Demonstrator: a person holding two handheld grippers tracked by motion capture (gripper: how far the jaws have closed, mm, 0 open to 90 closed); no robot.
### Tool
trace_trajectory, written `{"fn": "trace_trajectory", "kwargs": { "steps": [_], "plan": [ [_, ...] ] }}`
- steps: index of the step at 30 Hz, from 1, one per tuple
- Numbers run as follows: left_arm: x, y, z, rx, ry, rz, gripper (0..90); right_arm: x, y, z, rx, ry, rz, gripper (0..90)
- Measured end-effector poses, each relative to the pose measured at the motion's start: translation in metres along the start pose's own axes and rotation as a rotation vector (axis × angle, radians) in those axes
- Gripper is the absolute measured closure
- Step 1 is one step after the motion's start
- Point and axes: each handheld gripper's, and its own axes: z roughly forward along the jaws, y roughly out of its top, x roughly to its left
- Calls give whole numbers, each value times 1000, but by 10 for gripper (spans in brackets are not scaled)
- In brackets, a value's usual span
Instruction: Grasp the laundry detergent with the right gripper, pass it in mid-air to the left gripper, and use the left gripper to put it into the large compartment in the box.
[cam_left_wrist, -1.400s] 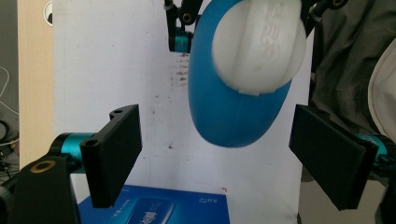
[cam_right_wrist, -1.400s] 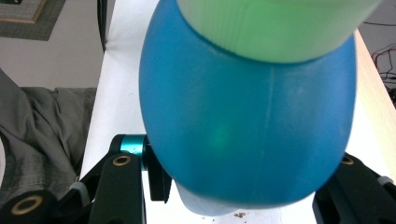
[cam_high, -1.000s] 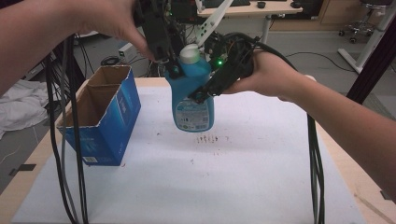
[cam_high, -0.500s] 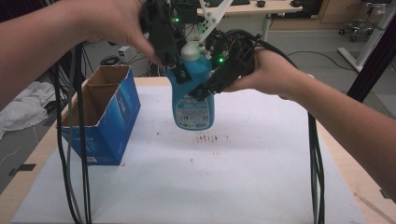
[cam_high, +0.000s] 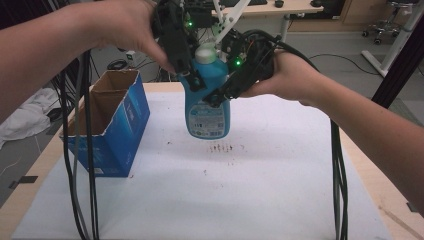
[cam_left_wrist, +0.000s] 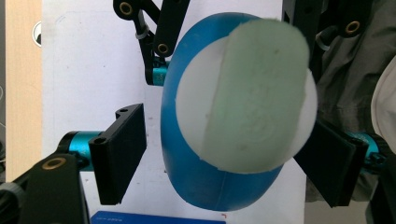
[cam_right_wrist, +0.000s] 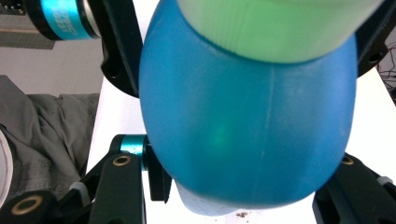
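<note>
The blue plastic bottle with a pale green cap (cam_high: 207, 102) hangs in the air above the white-covered table (cam_high: 260, 190), to the right of the open blue cardboard box (cam_high: 112, 127). It carries a pale label on its front, but I cannot read the print on it, and the lettering low on the box's side is also too small to make out. My right gripper (cam_high: 227, 90) clamps the bottle's shoulder from the right side and bears its weight; in the right gripper view the blue body bulges between my jaws and hides their pads. My left gripper (cam_high: 187, 75) comes down from above at the bottle's upper left, and its jaws have just been closing, with the bottle between them. In the left gripper view one pad (cam_left_wrist: 119, 158) stands clear of the blue wall with a bare gap, while the other is half hidden behind the cap, so this gripper is not yet gripping. Both my forearms reach in over the table, the left from the upper left, the right angled in from the right edge. Black cables (cam_high: 85, 165) hang in front of the box and cut off part of it.
</note>
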Motion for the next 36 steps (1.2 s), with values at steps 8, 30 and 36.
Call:
{"fn": "trace_trajectory", "kwargs": {
  "steps": [8, 30, 36],
  "plan": [
    [0, -1, 1, -3, 10, -8, 220, -1, 0, 0, 0, 3, -4, 481],
    [1, -1, 2, -4, 22, -4, 279, -2, -1, 0, -6, 3, -1, 480],
    [0, -1, 3, -5, 21, -6, 279, -1, -1, 0, 5, 0, 9, 480]
  ]
}}
